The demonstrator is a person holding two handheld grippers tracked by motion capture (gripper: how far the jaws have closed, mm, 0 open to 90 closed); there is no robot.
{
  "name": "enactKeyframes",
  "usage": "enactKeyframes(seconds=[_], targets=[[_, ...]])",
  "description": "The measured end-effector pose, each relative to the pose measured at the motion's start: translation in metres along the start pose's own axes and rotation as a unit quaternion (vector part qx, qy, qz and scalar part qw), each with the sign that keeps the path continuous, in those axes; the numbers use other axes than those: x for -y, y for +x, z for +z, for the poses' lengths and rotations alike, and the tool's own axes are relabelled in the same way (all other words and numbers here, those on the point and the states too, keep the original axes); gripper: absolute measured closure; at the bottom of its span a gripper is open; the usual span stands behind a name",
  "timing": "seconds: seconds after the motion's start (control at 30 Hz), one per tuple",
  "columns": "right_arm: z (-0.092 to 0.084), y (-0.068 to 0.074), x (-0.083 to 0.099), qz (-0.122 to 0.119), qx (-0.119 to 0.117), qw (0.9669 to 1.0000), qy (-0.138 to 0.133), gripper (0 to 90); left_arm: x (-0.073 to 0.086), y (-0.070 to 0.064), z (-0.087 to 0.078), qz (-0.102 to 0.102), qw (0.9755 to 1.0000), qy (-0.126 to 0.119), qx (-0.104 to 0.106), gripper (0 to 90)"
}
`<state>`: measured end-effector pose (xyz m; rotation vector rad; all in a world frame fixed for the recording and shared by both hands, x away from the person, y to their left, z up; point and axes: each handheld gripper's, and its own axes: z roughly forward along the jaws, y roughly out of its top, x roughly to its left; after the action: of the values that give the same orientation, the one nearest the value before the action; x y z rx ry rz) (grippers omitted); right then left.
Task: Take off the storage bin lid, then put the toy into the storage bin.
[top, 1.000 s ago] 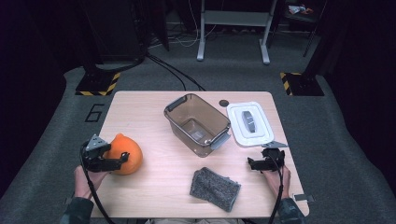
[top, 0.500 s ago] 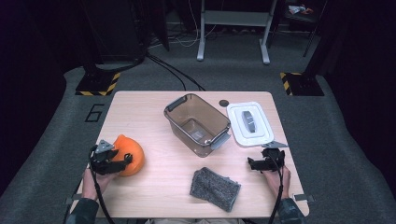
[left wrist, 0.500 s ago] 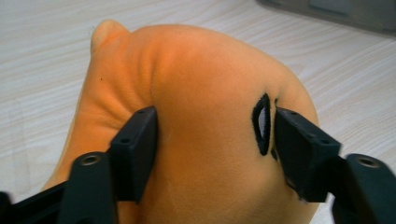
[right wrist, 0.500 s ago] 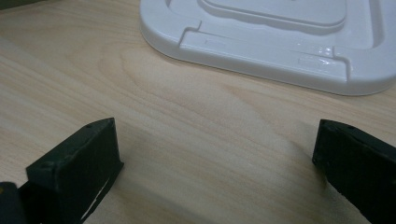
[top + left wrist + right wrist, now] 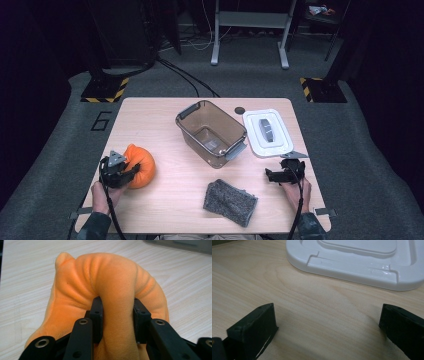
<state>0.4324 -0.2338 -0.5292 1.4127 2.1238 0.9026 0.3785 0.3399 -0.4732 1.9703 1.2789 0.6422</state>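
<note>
Left gripper view: my left gripper (image 5: 117, 315), jaws just closing, pinches a fold of the orange plush toy (image 5: 110, 287) straight ahead, its bulk bulging past the tips, while my right gripper (image 5: 281, 175) idles released, well apart.

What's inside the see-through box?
The box looks empty: through its brownish walls you see just its bottom, with a small pale mark there too tiny to tell. Its white lid lies beside it on the table.

Bright tabletop — dark, murky surroundings
</note>
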Motion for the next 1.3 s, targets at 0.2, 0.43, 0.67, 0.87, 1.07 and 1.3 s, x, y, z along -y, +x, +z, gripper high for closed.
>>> enactKeyframes(seconds=[0.2, 0.43, 0.67, 0.87, 1.07, 1.3], targets=[[0.0, 0.0, 0.0, -0.001, 0.0, 1.0, 0.0, 0.1, -0.001, 0.003, -0.005, -0.007, 0.9999, -0.013, 0.0, 70.3], [0.0, 0.0, 0.0, -0.001, 0.0, 1.0, 0.002, 0.1, -0.007, 0.005, -0.014, -0.013, 0.9997, -0.02, -0.001, 70.3], [0.0, -0.001, 0.0, -0.005, 0.0, 1.0, 0.002, 0.0, -0.015, 0.002, -0.02, -0.003, 0.9997, -0.025, 0.002, 70.1], [0.0, 0.0, 0.0, -0.006, -0.006, 1.0, 0.003, 0.0, -0.026, 0.0, -0.022, 0.006, 0.9995, -0.031, 0.005, 70.0], [0.0, 0.0, 0.0, -0.006, -0.005, 1.0, 0.002, 0.0, -0.037, 0.001, -0.024, 0.01, 0.999, -0.042, 0.006, 70.0], [0.0, 0.0, 0.0, -0.006, -0.005, 1.0, 0.002, 0.0, -0.052, 0.004, -0.027, 0.015, 0.9985, -0.052, 0.005, 70.0]])
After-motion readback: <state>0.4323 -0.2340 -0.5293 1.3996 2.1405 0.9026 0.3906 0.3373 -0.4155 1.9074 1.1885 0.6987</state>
